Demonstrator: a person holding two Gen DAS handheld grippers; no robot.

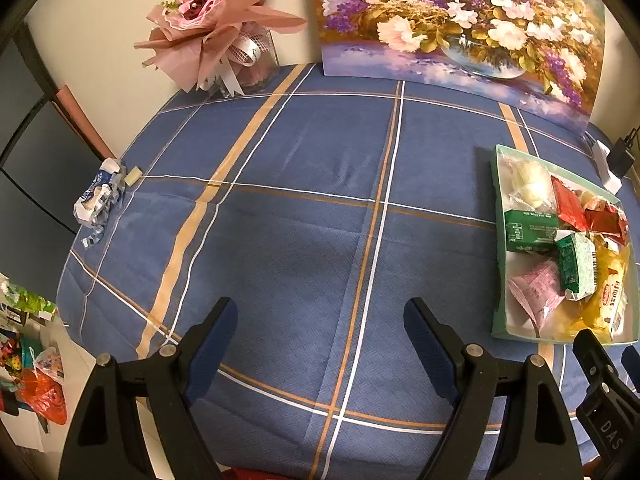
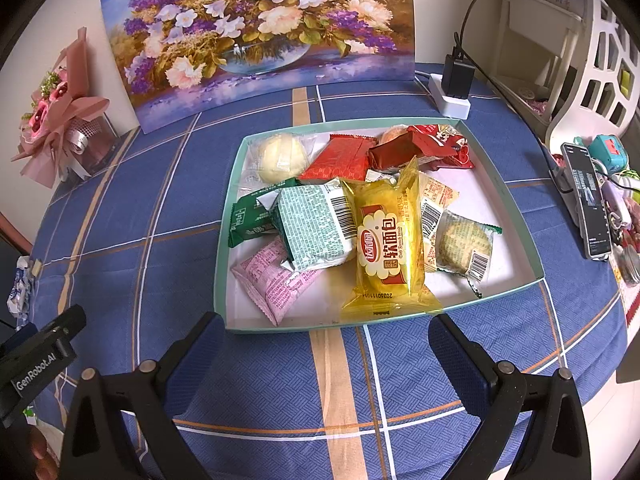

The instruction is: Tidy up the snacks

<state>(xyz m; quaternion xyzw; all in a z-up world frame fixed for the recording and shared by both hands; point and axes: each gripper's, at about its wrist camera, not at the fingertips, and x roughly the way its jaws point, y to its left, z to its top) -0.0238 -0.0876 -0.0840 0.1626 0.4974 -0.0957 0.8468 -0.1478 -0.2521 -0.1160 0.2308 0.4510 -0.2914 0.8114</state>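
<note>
Both fingers [image 2: 322,344] spread, empty | tray [image 2: 520,216]: mixed snack packets [image 2: 386,236]

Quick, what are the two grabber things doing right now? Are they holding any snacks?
Left gripper: open, holding nothing, over bare tablecloth.
Right gripper: open, holding nothing, just short of the snack tray.

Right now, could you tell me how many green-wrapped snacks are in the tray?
2 in full view. A dark green packet lies at the tray's left side; a light green packet overlaps it toward the middle. Others may be hidden under the pile.
</note>
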